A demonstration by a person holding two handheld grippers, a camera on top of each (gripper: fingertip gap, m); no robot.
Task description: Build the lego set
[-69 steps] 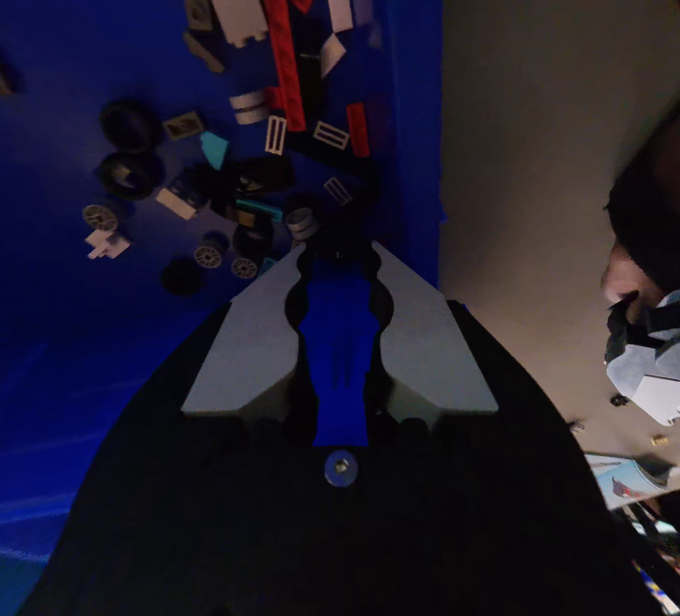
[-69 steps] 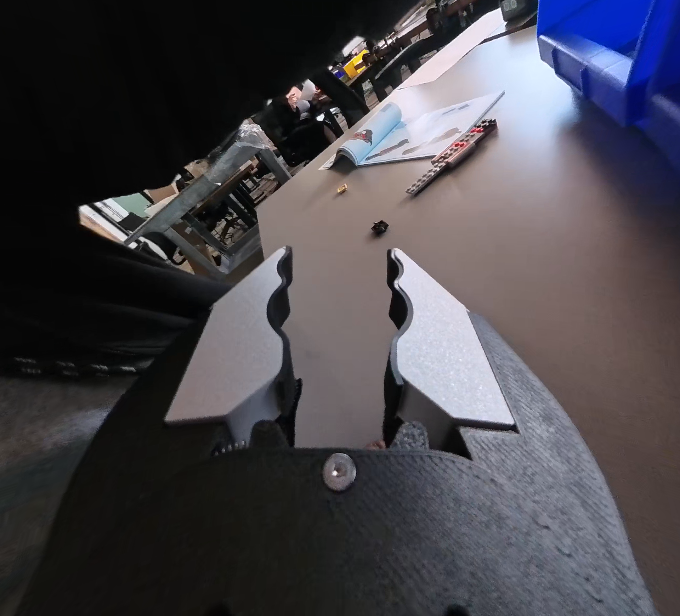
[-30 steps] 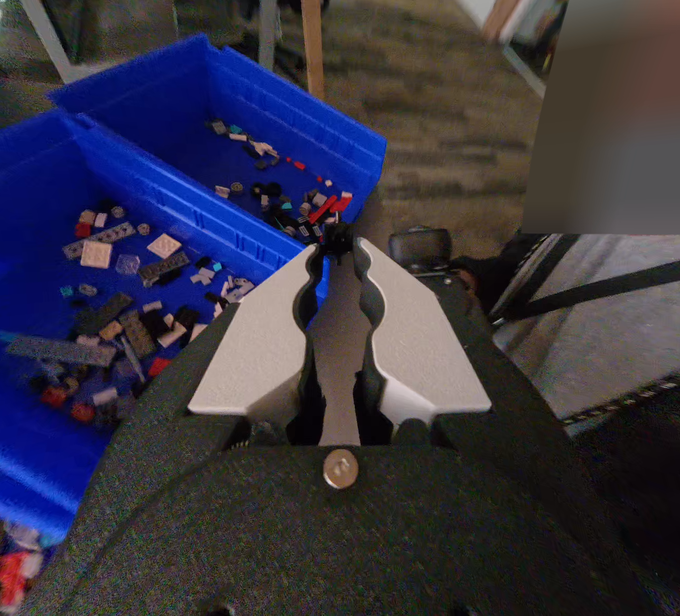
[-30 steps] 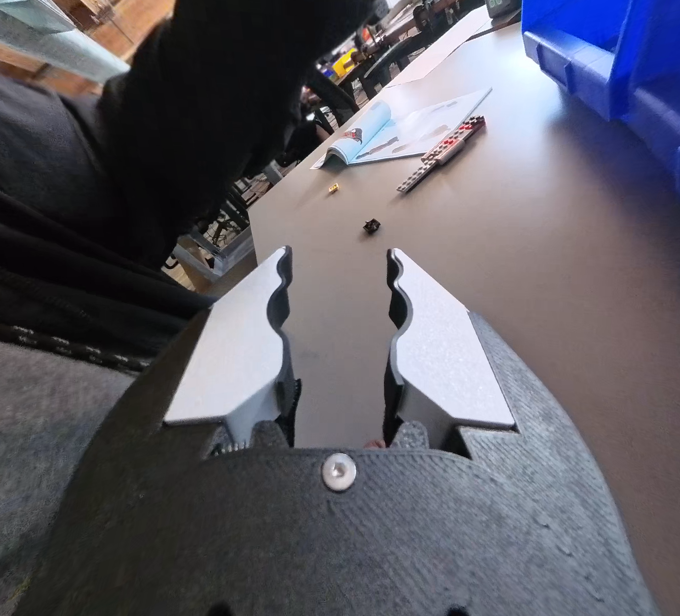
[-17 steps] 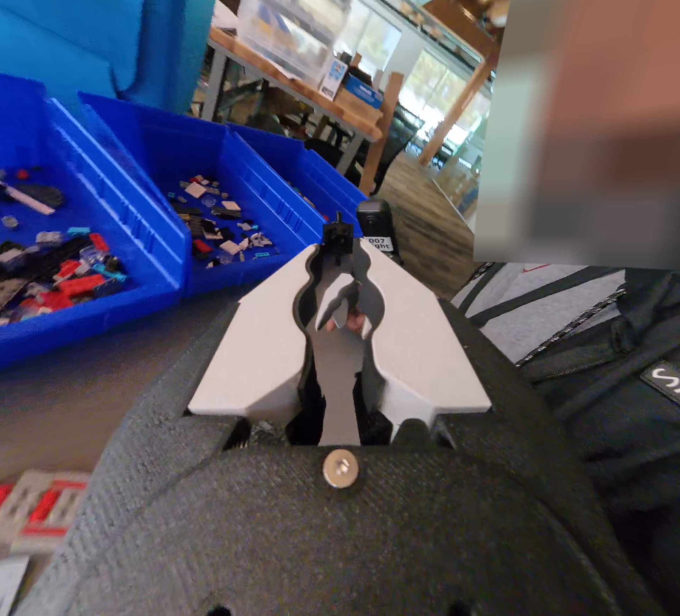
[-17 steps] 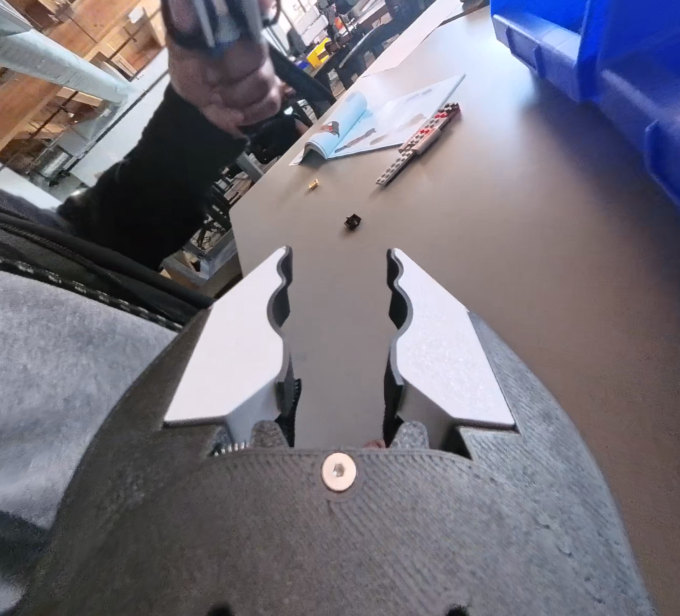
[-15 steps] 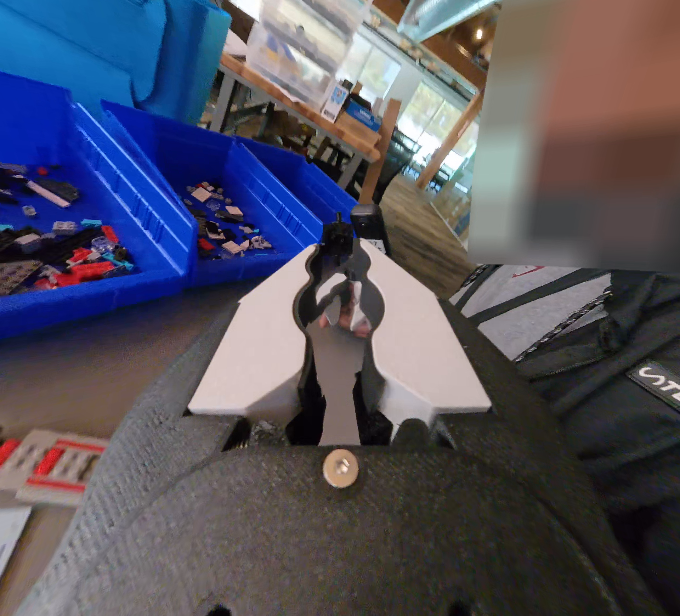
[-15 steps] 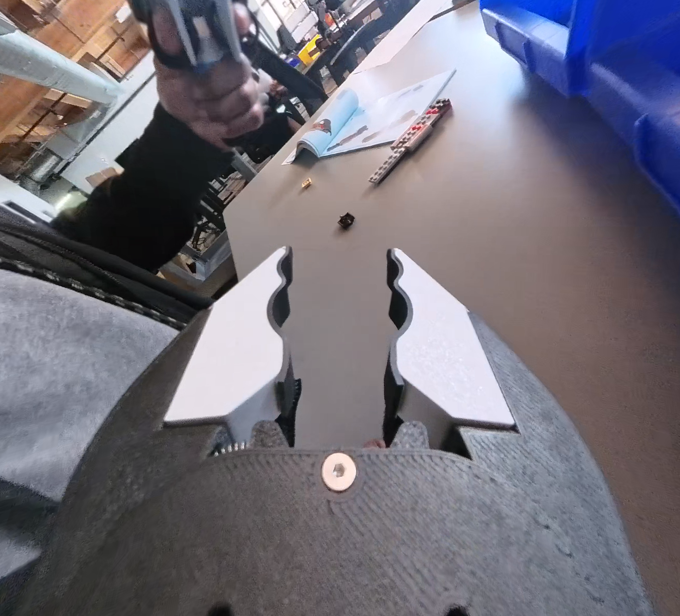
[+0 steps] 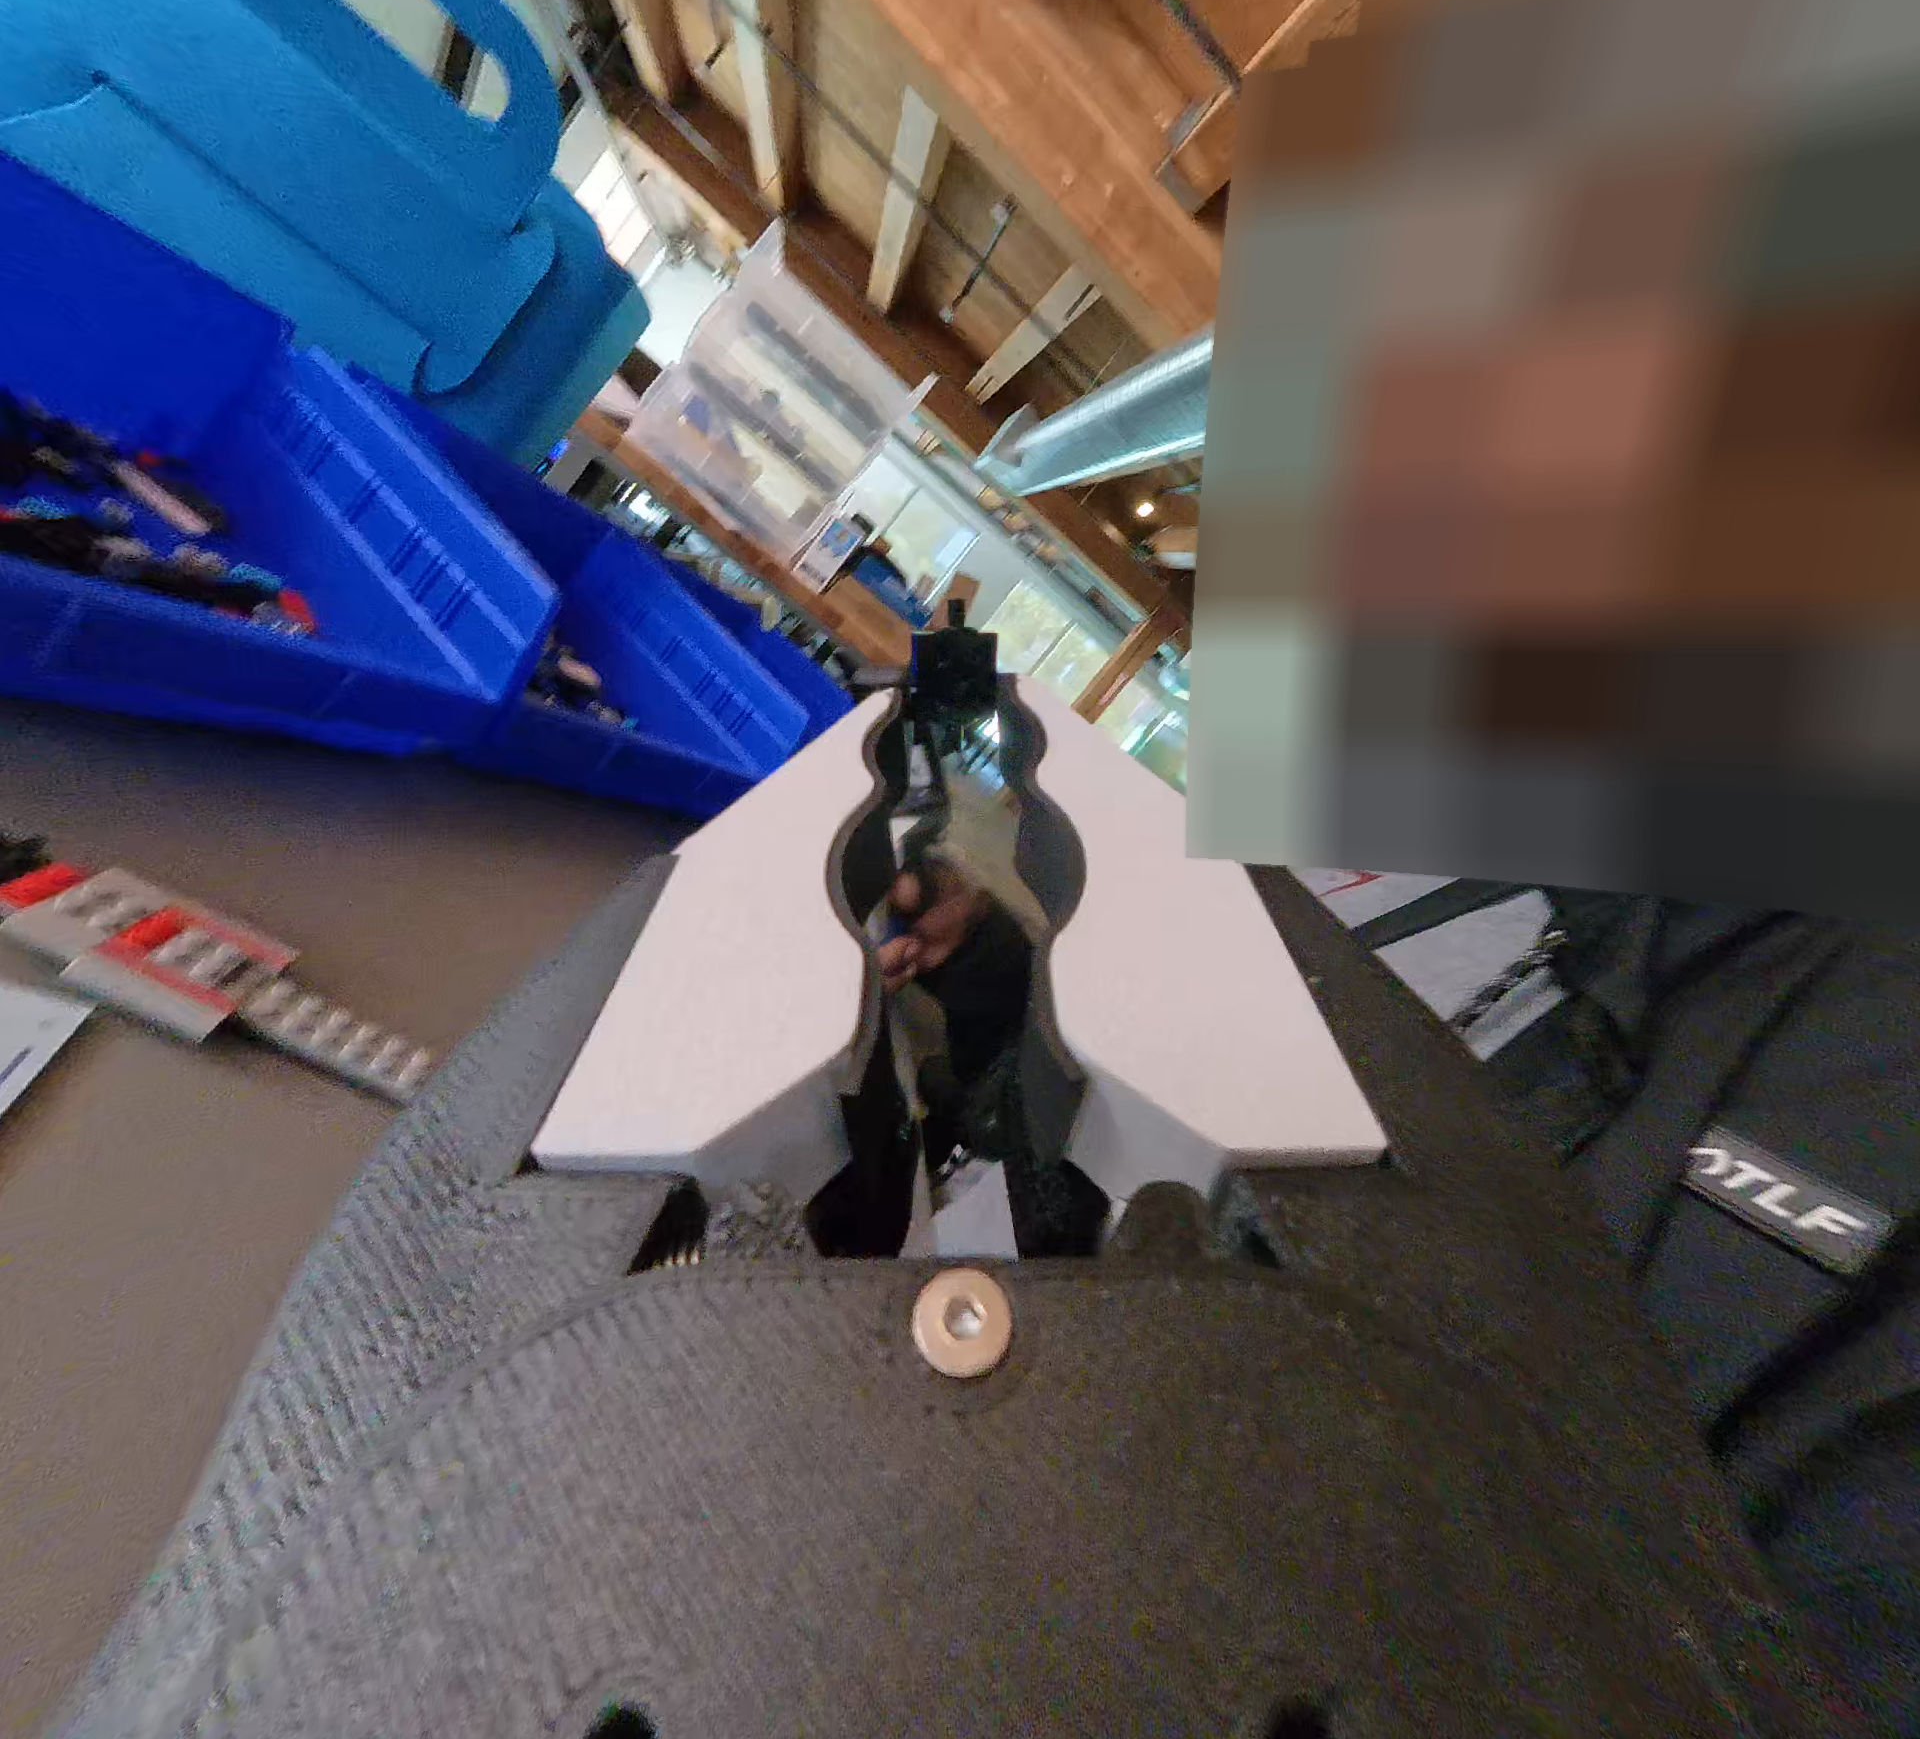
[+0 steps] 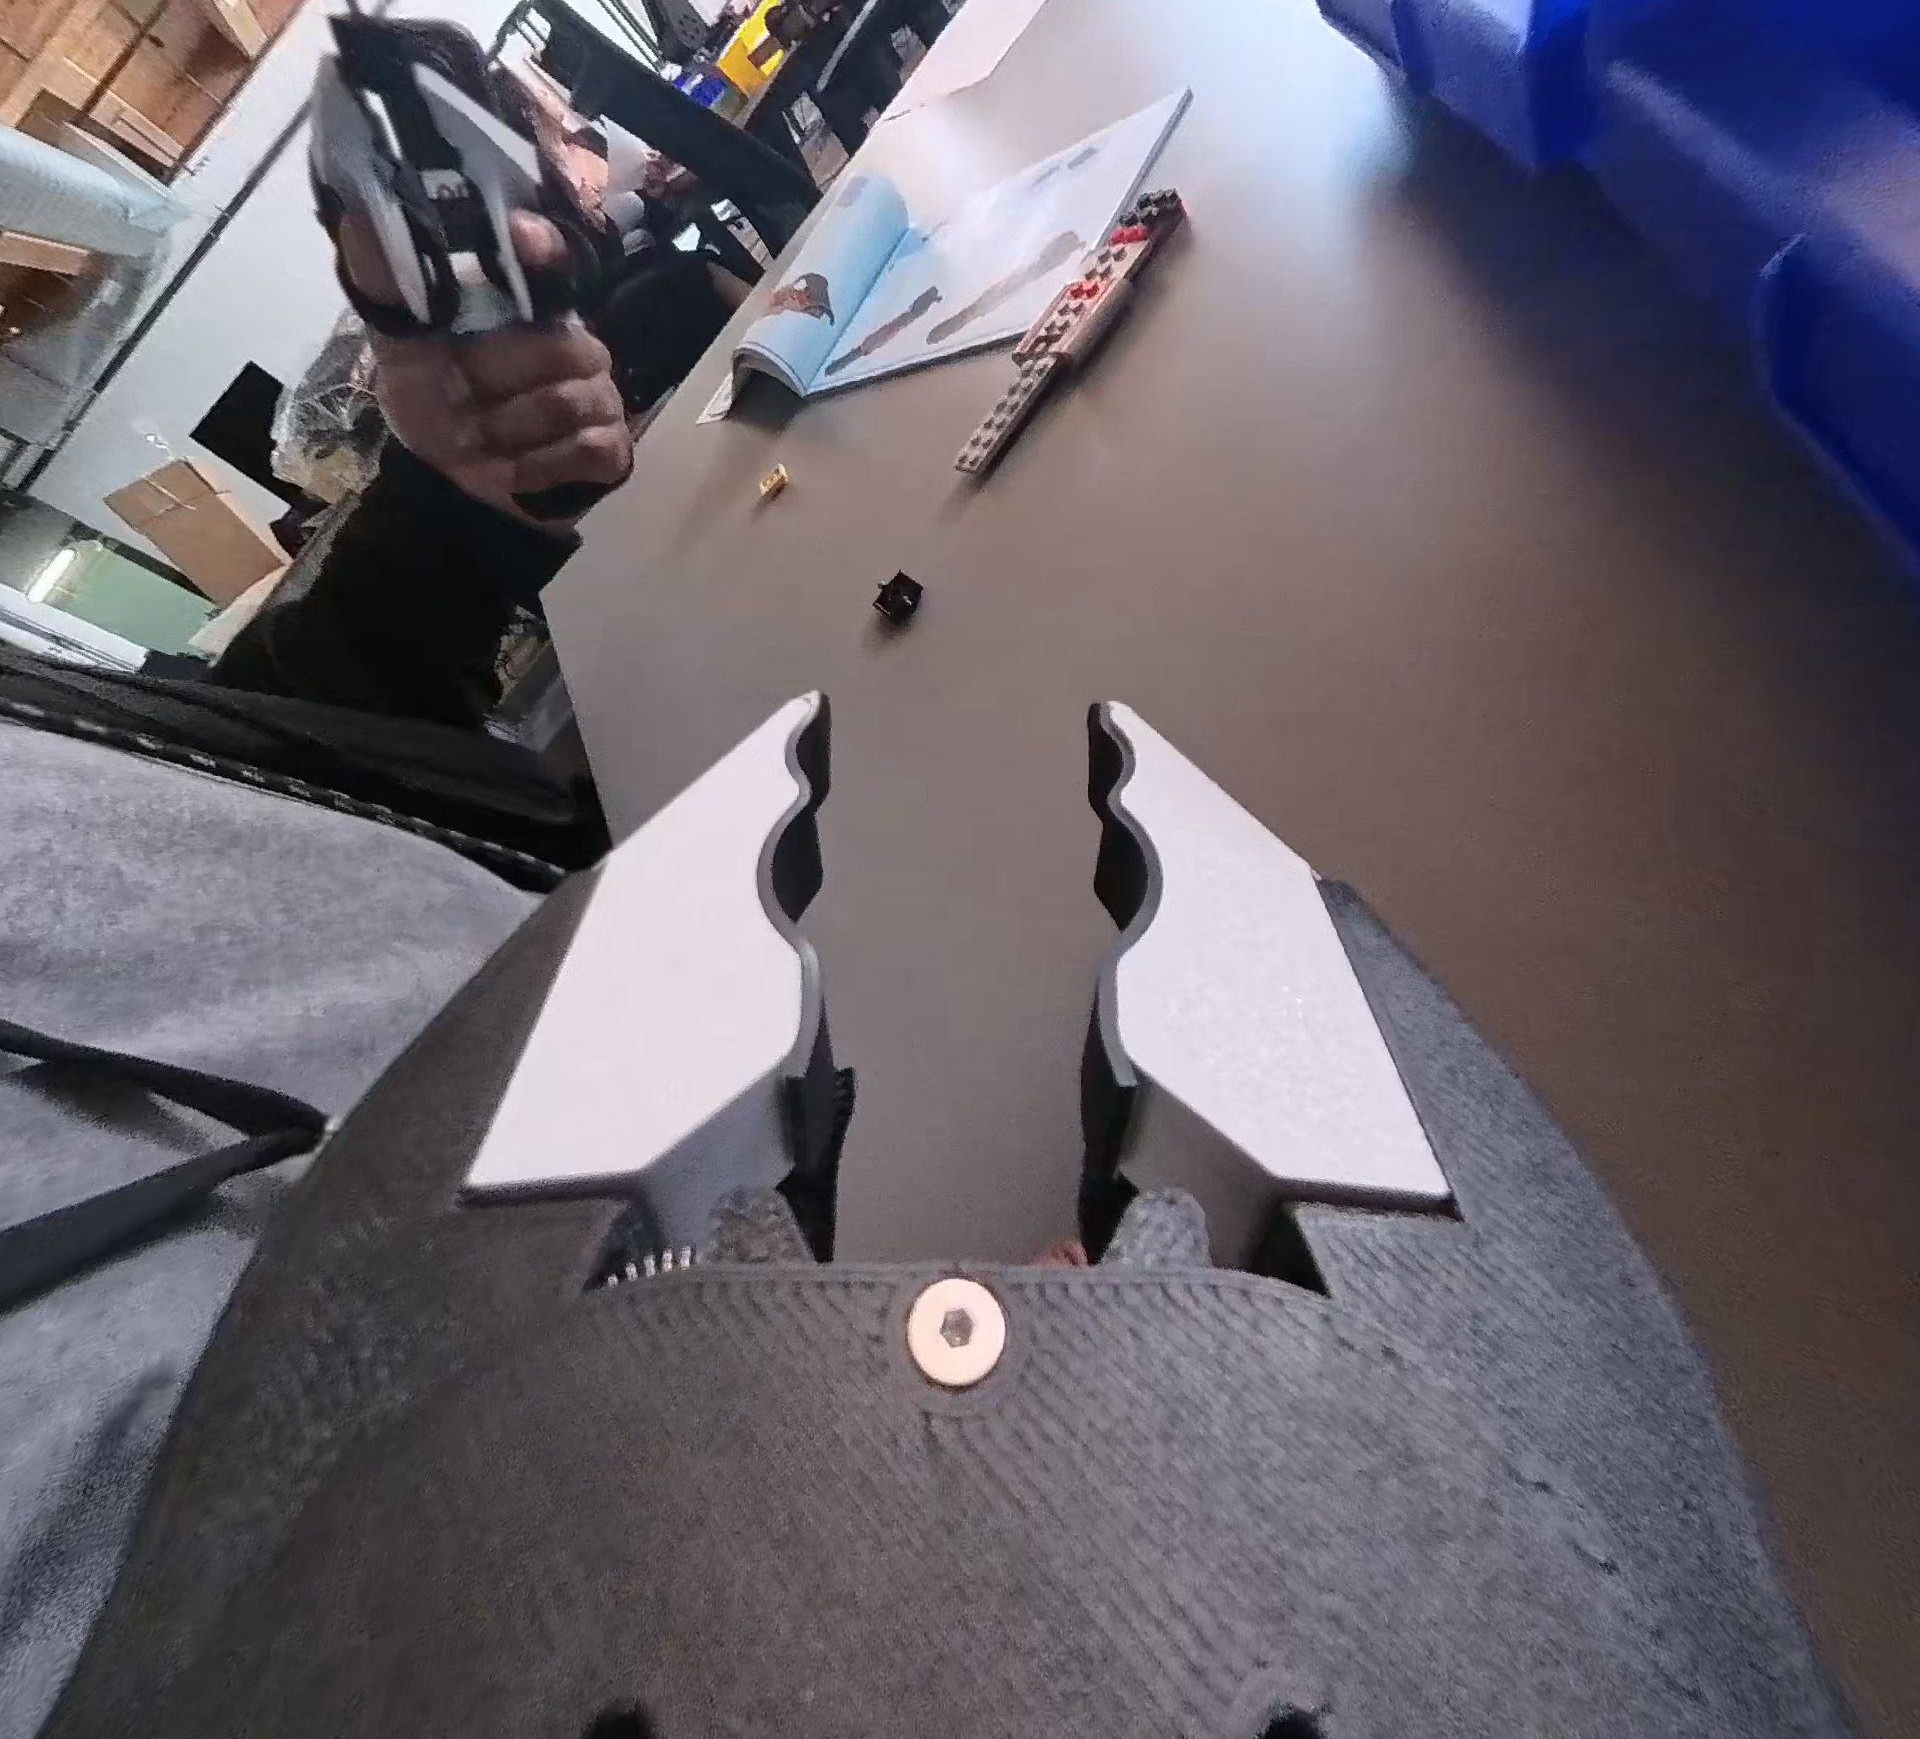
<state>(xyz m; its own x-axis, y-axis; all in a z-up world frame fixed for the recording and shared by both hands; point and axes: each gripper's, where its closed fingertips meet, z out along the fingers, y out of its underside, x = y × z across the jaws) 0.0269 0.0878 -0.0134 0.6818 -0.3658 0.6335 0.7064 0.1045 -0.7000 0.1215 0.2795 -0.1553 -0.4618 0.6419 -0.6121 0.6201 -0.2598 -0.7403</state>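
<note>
Jaws pinching black piece (image 9: 951,663); right's apart.

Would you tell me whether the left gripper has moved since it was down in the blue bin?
Yes. The left gripper, shut on a small black piece, has lifted out of the blue bins and swung rightward, away from them.

Bare table (image 10: 1403,754) ahead, blue bins (image 10: 1662,27) walling its right edge

— Where did the left wrist view look from?
— Lifted above the tabletop (image 9: 312,868), tilted up towards the ceiling.
— And the right?
— Low, skimming close along it. Both took in the grey-and-red plate strip (image 9: 197,983) (image 10: 1060,339).
</note>
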